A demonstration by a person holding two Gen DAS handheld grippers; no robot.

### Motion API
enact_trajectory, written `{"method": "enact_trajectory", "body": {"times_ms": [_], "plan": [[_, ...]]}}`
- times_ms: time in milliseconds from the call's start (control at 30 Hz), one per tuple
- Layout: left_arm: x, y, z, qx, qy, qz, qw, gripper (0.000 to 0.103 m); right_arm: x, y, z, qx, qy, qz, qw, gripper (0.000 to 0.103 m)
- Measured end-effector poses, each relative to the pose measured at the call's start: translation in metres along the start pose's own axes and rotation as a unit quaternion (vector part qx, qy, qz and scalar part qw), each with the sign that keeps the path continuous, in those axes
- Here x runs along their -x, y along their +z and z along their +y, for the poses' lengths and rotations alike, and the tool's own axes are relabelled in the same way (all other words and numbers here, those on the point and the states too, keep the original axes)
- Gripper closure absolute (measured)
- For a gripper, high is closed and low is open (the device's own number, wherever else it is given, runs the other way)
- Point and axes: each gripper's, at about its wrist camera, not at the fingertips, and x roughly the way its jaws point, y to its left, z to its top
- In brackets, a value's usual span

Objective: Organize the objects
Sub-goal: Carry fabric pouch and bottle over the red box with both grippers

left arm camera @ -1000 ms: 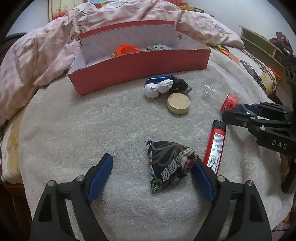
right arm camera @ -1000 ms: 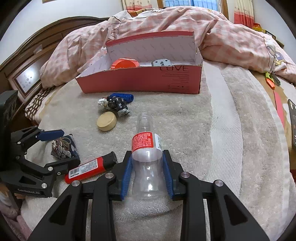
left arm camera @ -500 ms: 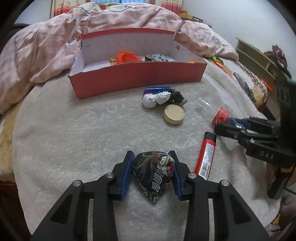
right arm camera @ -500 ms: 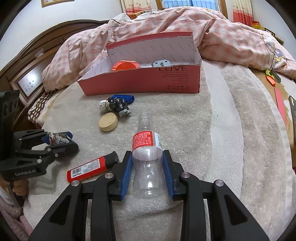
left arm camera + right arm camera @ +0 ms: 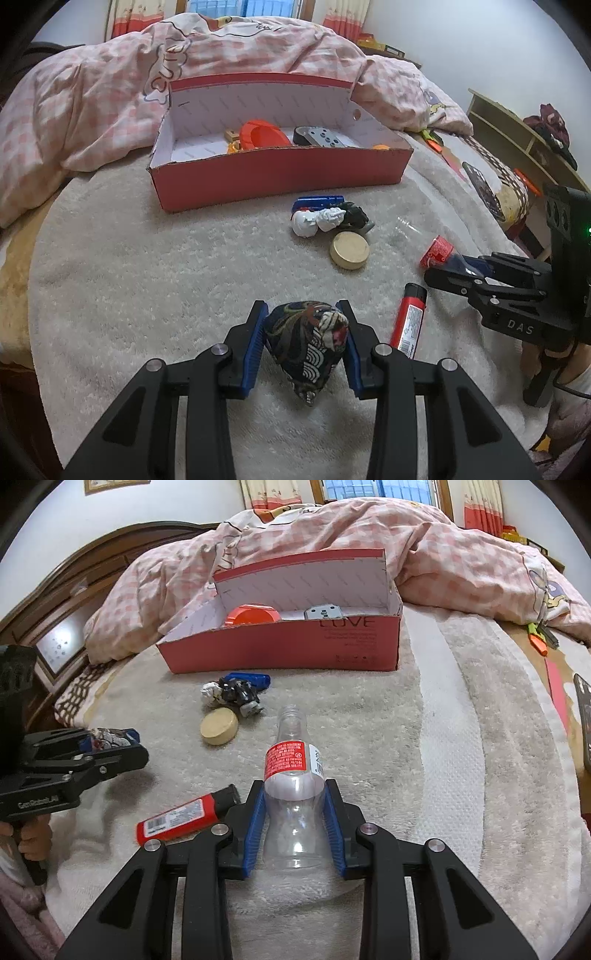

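My left gripper (image 5: 303, 314) is shut on a dark patterned cloth pouch (image 5: 306, 343) and holds it above the towel. My right gripper (image 5: 293, 790) is shut on a clear plastic bottle (image 5: 293, 775) with a red label, neck pointing away. The open red cardboard box (image 5: 280, 177) stands at the back with an orange lid (image 5: 262, 134) and a grey item inside. On the towel lie a red tube (image 5: 408, 321), a round tan lid (image 5: 349, 251) and a small toy pile (image 5: 325, 219). The box (image 5: 288, 646) also shows in the right wrist view.
A pink checked quilt (image 5: 92, 96) is heaped behind and left of the box. The bed is covered by a beige towel (image 5: 147, 266). A shelf (image 5: 517, 133) stands at the right. A wooden headboard (image 5: 74, 587) is at the left in the right wrist view.
My left gripper closed on the cloth pouch and lifted it off the towel. My right gripper kept its hold on the bottle and rose a little.
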Motion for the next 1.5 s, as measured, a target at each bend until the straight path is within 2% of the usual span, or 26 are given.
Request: {"method": "enact_trajectory", "body": {"times_ms": [300, 633, 1133, 1500], "plan": [[0.001, 0.008, 0.003, 0.003, -0.006, -0.007, 1.0000, 0.066, 0.005, 0.010, 0.005, -0.007, 0.029, -0.006, 1.000, 0.071], [0.003, 0.025, 0.010, 0.010, 0.008, -0.022, 0.9997, 0.066, 0.008, 0.025, 0.015, 0.010, 0.027, -0.009, 1.000, 0.071], [0.007, 0.093, 0.019, 0.025, 0.042, -0.078, 0.9958, 0.066, 0.016, 0.080, 0.014, 0.026, 0.020, -0.045, 0.998, 0.071], [-0.013, 0.128, 0.028, 0.050, 0.082, -0.089, 0.9914, 0.066, 0.002, 0.109, 0.012, 0.022, 0.023, -0.052, 0.998, 0.071]]}}
